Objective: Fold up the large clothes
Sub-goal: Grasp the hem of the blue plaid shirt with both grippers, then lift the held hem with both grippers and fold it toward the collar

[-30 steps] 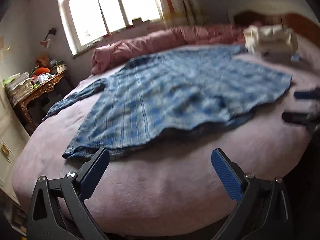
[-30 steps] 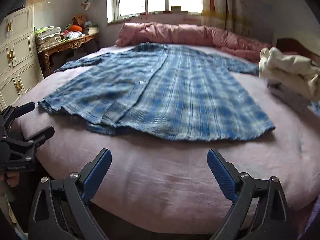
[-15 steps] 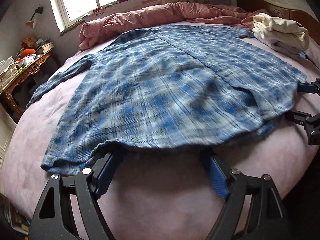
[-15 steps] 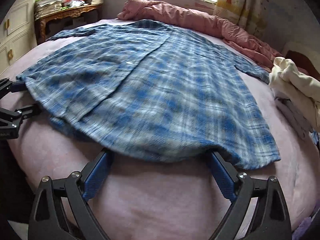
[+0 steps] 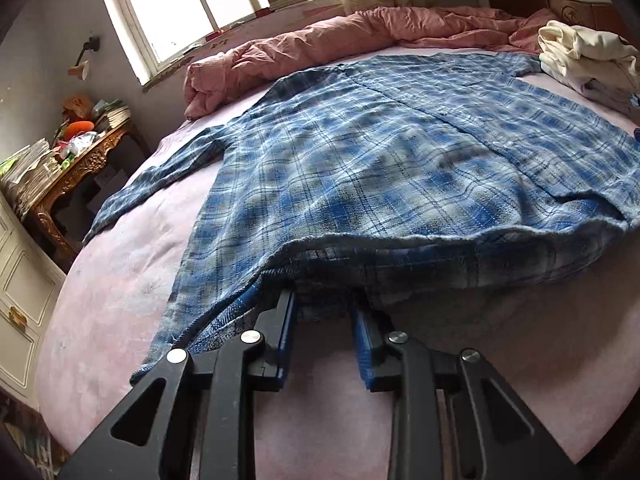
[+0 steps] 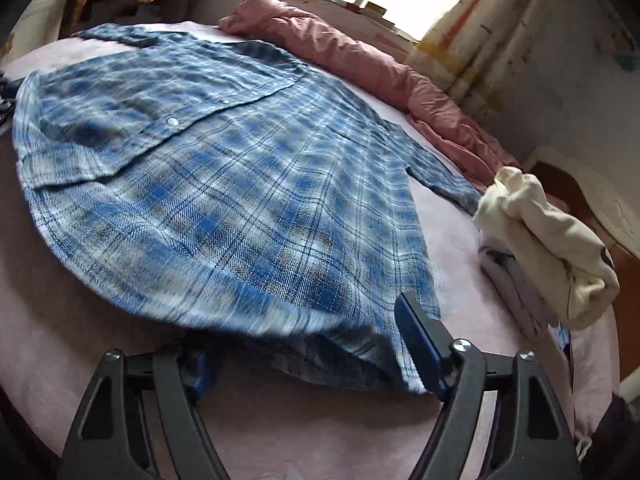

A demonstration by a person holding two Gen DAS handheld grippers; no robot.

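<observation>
A large blue plaid shirt (image 5: 380,160) lies spread flat on the pink bed (image 5: 120,300), buttoned front up; it also shows in the right wrist view (image 6: 224,184). My left gripper (image 5: 324,300) sits at the shirt's bottom hem near its left corner, fingers narrowed with the hem draped over their tips. My right gripper (image 6: 304,344) is at the hem's right corner, jaws wide apart, with the cloth lying over and between the fingers (image 6: 416,328).
A rolled pink duvet (image 5: 320,44) lies along the far side under the window. A cream and white clothes pile (image 6: 552,248) sits at the bed's right. A carved wooden side table (image 5: 72,168) with clutter and white cabinets (image 5: 20,280) stand left.
Both grippers moved forward from off the bed edge to the shirt's hem. The left fingers have narrowed around the hem; the right stays wide with cloth over it.
</observation>
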